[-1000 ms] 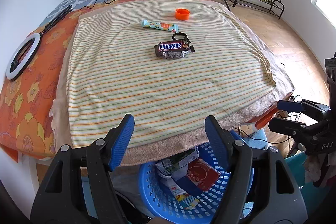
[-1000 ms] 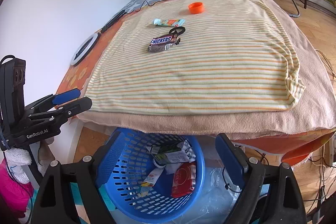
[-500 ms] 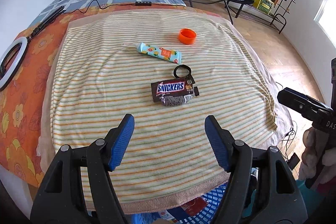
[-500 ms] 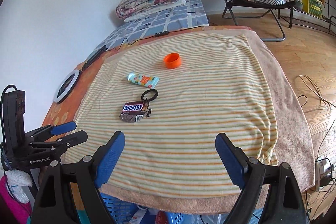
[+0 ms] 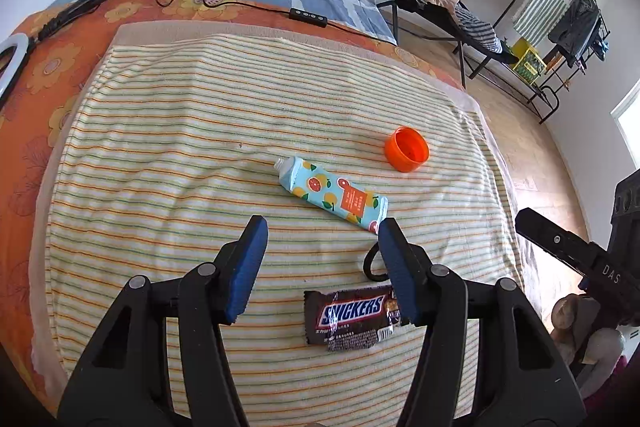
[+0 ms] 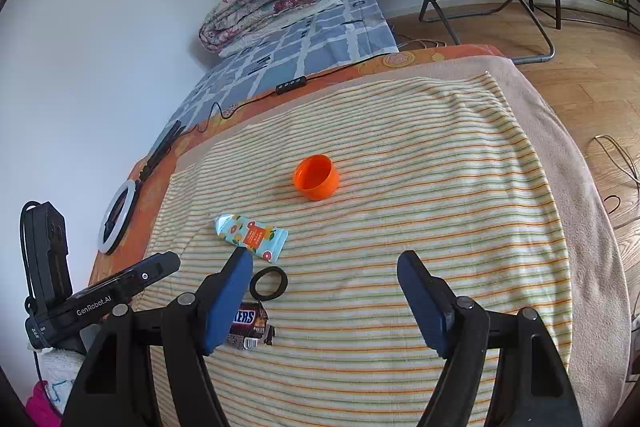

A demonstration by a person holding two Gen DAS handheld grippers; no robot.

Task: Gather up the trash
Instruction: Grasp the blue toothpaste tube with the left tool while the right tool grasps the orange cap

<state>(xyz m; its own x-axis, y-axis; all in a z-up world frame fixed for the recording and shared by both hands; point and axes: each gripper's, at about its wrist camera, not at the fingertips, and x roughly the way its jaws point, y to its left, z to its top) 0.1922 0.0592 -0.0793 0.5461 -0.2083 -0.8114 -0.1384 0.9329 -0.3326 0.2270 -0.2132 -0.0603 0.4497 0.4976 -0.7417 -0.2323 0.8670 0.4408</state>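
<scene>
Snickers wrapper (image 6: 250, 325) | part hid by right tool (image 6: 324, 301) finger

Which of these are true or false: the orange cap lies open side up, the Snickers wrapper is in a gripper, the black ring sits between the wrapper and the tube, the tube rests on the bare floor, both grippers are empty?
1. The orange cap lies open side up on the striped towel. True.
2. The Snickers wrapper is held in a gripper. False: it lies loose on the towel.
3. The black ring sits between the wrapper and the tube. True.
4. The tube rests on the bare floor. False: it lies on the towel.
5. The left gripper and right gripper hold nothing. True: their jaws are closing on nothing.
</scene>
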